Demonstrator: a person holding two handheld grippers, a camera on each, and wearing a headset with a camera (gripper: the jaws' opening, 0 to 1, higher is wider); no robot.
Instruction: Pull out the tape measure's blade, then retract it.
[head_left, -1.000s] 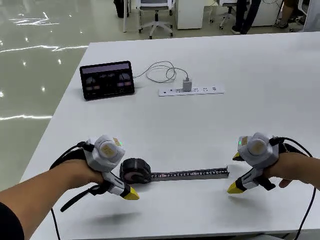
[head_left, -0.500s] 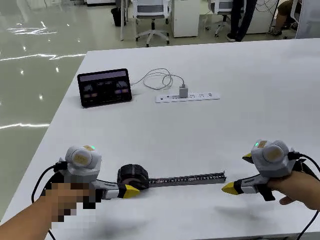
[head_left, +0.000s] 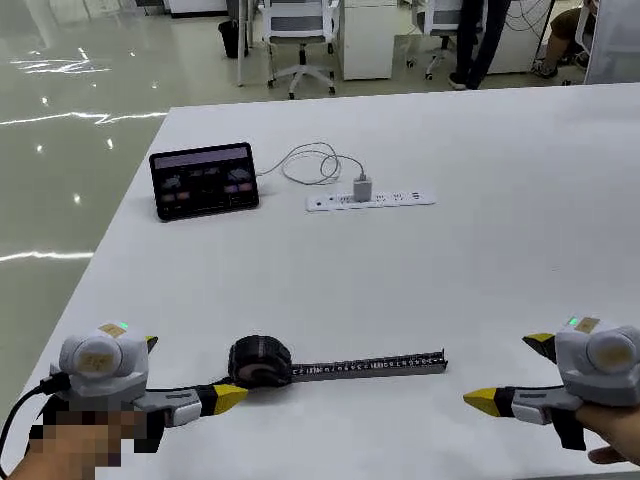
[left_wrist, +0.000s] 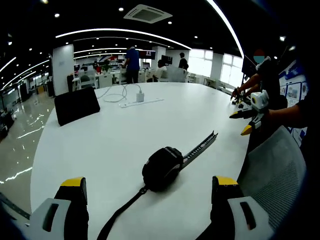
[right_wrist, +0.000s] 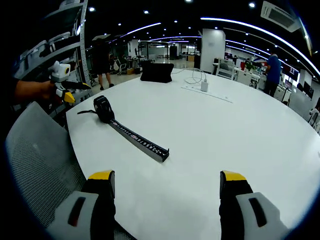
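Note:
The black tape measure (head_left: 260, 360) lies on the white table (head_left: 480, 250), its blade (head_left: 370, 366) pulled out flat to the right. My left gripper (head_left: 190, 372) sits left of the case, open, one yellow tip just short of it. In the left gripper view the case (left_wrist: 161, 167) and its strap lie ahead between the wide jaws of that gripper (left_wrist: 150, 182). Off to the right of the blade's end, my right gripper (head_left: 510, 372) stands open and holds nothing. The right gripper view looks past its own gripper (right_wrist: 167, 175) at the blade's end (right_wrist: 162, 152) a little ahead.
A dark tablet (head_left: 204, 180) stands at the back left. A white power strip (head_left: 370, 200) with a charger and coiled cable lies mid-table. Office chairs and people are beyond the far edge. A grey mesh chair back (left_wrist: 275, 170) is close to the near edge.
Both grippers have drawn away from the tape measure, the left one leftward off the case and the right one rightward off the blade's end. The blade still lies pulled out.

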